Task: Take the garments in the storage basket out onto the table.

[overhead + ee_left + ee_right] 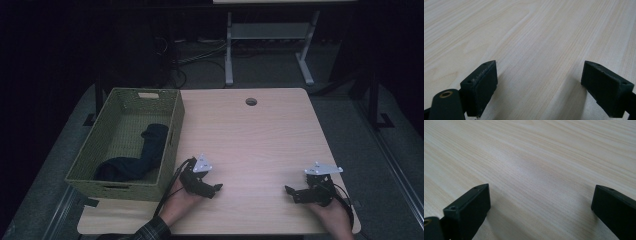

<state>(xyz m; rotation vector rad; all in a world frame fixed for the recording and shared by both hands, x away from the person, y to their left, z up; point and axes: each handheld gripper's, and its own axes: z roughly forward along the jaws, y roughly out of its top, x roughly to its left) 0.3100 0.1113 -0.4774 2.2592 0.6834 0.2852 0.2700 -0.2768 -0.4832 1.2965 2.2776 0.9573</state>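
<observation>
Nearest the person, both tools rest low on the table [260, 140] with nothing in them; the left gripper [216, 188] sits just right of the basket [100, 150] at its near corner, jaws spread wide over bare wood; the right gripper [289, 191] lies well apart from the basket, toward the table's right side, jaws equally wide. Farther off, a dark cloth [137, 157] already lies inside the basket, so the putting-away looks finished, with nothing left out on the table. The cloth is too dark to tell sock from sleeve; the floor beyond the basket is lost in shadow.
</observation>
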